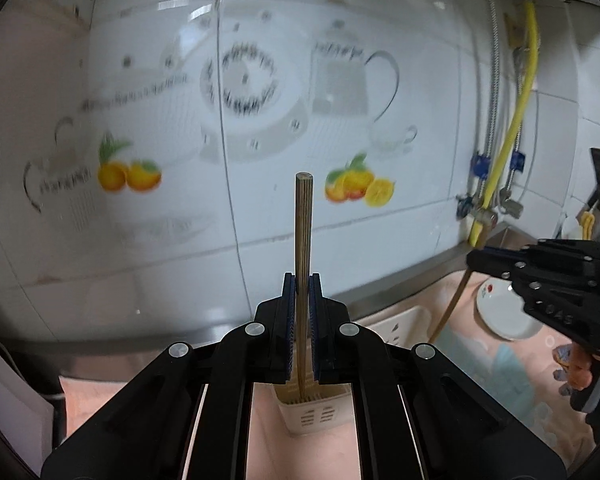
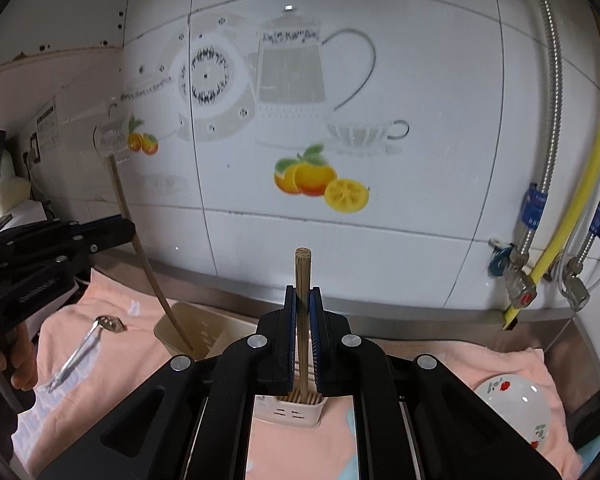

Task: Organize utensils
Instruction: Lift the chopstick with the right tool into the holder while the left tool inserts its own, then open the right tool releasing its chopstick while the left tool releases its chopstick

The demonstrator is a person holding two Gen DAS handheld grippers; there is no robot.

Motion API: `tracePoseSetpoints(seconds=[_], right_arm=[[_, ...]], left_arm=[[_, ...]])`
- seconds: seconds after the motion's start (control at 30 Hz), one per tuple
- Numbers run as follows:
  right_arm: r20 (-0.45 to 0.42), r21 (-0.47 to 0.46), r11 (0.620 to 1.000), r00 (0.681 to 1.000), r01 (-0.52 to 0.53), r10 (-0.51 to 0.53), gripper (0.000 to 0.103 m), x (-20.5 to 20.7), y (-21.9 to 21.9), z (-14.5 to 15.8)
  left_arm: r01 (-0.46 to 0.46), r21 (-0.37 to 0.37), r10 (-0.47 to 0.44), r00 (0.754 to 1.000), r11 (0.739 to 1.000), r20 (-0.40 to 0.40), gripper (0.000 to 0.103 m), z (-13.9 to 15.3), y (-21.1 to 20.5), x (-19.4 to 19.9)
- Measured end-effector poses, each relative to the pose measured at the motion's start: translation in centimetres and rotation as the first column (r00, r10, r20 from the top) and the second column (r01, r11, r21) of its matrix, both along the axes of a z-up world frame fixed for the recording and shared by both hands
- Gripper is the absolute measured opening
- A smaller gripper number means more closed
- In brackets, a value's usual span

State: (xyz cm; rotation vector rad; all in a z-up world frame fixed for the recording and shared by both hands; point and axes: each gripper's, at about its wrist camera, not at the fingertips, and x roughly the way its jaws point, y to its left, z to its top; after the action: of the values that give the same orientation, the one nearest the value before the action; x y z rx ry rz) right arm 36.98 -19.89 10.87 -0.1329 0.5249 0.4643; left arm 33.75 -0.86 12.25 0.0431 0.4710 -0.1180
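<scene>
Two grippers, each clamped on one wooden chopstick held upright: left gripper (image 1: pixel 303 292) pinches the left chopstick (image 1: pixel 303 232), lower tip inside a white slotted holder (image 1: pixel 314 416) on the pink cloth (image 1: pixel 300 456). Right gripper (image 2: pixel 303 304) pinches the right chopstick (image 2: pixel 302 280), tip in a second white holder (image 2: pixel 296 414) on the same cloth. Metal tongs (image 2: pixel 84 350) lie left on the cloth, floral plate (image 2: pixel 516 404) right, both untouched.
</scene>
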Motion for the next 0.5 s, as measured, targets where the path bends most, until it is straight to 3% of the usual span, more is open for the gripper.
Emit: tracePoseSetpoints(seconds=[0.3, 0.5], right_arm=[[0.000, -0.033, 0.999, 1.000, -0.003, 0.003, 0.007, -0.5, 0.3, -1.0], [0.023, -0.049, 0.999, 1.000, 0.004, -0.003, 0.011, -1.6, 0.2, -0.5]], left_arm=[[-0.015, -0.023, 0.013, 0.997, 1.000, -0.082, 0.006, -2.7, 1.1, 1.1], [-0.027, -0.025, 0.025, 0.997, 0.999, -0.075, 0.007, -2.6, 1.2, 0.4]])
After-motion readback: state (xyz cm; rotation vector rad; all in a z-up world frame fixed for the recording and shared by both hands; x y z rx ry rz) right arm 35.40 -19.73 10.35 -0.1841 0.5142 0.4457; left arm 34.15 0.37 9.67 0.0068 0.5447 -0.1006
